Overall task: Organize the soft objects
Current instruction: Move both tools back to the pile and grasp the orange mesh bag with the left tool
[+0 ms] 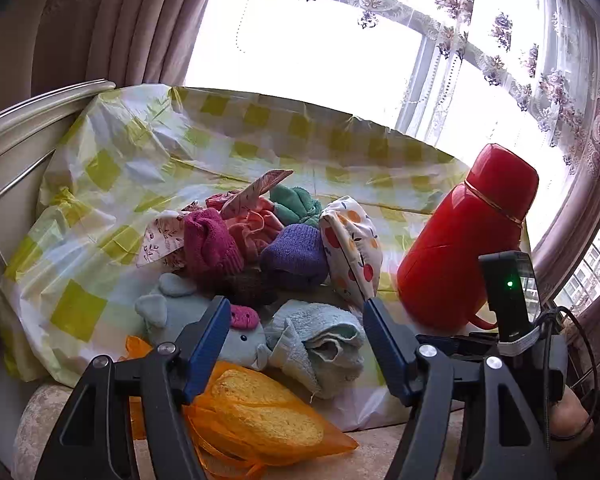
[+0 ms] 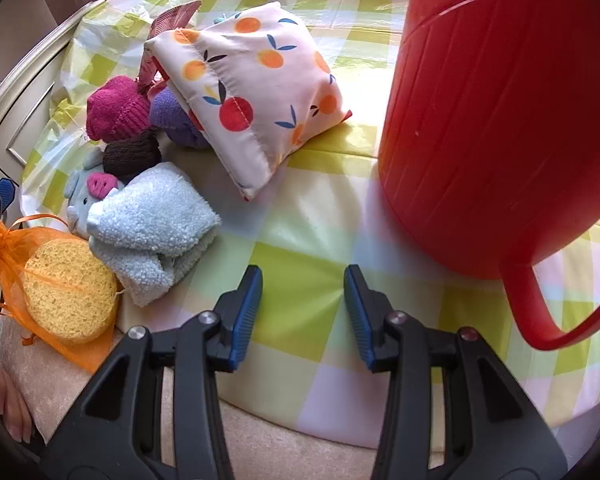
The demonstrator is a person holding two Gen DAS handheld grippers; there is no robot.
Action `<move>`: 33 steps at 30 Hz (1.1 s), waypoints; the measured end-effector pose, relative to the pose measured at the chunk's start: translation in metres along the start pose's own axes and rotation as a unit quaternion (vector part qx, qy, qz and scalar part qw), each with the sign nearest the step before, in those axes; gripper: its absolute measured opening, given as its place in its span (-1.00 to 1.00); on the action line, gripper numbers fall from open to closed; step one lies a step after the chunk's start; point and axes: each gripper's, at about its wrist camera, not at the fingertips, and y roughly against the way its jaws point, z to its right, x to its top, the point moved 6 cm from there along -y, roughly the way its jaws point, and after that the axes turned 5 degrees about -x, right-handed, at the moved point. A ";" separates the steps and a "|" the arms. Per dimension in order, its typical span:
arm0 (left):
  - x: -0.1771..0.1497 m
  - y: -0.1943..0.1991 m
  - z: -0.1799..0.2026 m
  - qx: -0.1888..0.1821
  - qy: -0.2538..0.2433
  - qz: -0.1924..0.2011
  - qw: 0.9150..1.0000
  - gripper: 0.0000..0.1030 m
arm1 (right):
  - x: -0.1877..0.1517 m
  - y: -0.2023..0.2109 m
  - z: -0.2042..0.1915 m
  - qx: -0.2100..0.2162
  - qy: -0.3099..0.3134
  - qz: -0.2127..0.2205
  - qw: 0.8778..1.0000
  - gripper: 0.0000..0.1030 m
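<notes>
Both tools gape empty: left tool [image 1: 296,320] over blue towel [image 1: 320,344], right tool [image 2: 303,292] beside it.

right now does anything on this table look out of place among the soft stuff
Yes: the red thermos jug is hard plastic, standing upright on the checked tablecloth right of the soft pile and apart from it. The fruit-print pouch leans tilted against the rolled socks. Nothing looks spilled or damaged. Both hand-held grippers are open and empty.
</notes>
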 end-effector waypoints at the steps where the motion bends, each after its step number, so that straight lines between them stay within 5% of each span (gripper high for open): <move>1: 0.000 -0.001 0.000 -0.001 0.001 -0.001 1.000 0.34 | -0.001 0.000 0.005 -0.017 -0.002 -0.001 1.000 -0.05; 4: -0.001 -0.001 -0.002 -0.005 0.006 -0.001 1.000 0.34 | -0.003 0.002 0.017 -0.041 -0.016 0.002 0.999 0.02; 13: 0.004 0.018 -0.003 -0.005 0.010 0.037 0.999 0.34 | -0.002 0.002 0.012 -0.008 0.002 0.003 1.000 0.11; 17: 0.002 0.028 -0.011 0.003 0.022 0.044 0.999 0.34 | -0.006 0.005 0.039 -0.071 -0.043 -0.001 0.997 0.18; 24: -0.002 0.029 -0.015 0.005 0.029 0.037 0.999 0.35 | -0.001 0.013 0.013 -0.005 0.015 0.022 1.000 0.20; 33: -0.002 0.029 -0.015 0.009 0.029 0.036 0.999 0.35 | 0.008 -0.009 0.004 -0.015 0.027 -0.003 1.000 0.29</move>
